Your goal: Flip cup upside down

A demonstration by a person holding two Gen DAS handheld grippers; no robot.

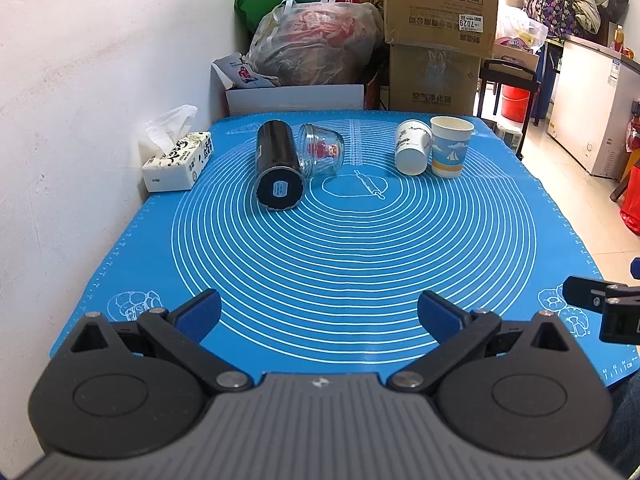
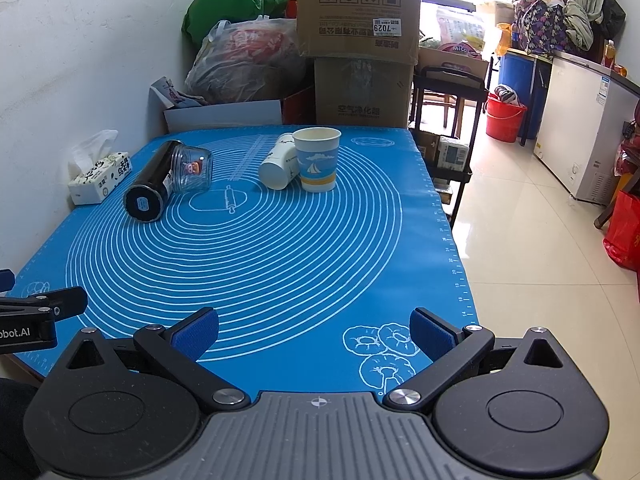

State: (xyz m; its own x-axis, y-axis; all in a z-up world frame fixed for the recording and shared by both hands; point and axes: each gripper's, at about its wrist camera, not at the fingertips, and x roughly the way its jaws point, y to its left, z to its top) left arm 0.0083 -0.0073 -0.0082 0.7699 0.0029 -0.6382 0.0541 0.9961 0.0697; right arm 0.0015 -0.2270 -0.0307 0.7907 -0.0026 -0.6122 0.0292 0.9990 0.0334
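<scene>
A tissue box (image 1: pixel 177 162) sits at the left edge of the blue mat (image 1: pixel 340 264), against the white wall (image 1: pixel 80 100). Behind the table stand stacked cardboard boxes (image 1: pixel 438 32) and a bulging plastic bag (image 1: pixel 316 46); a red bucket (image 2: pixel 505 117) and white freezer (image 2: pixel 584 128) stand right.

Blue mat (image 1: pixel 360 248), white rings; sailboat-print paper cup (image 1: pixel 450 146), orange band; black tumbler (image 1: pixel 278 164).

Well ahead of the fingers (image 1: pixel 200 314), on the counter (image 1: pixel 320 264): flask (image 1: pixel 278 166) and jar (image 1: pixel 322 152) left, two cups (image 1: pixel 450 146) right.
</scene>
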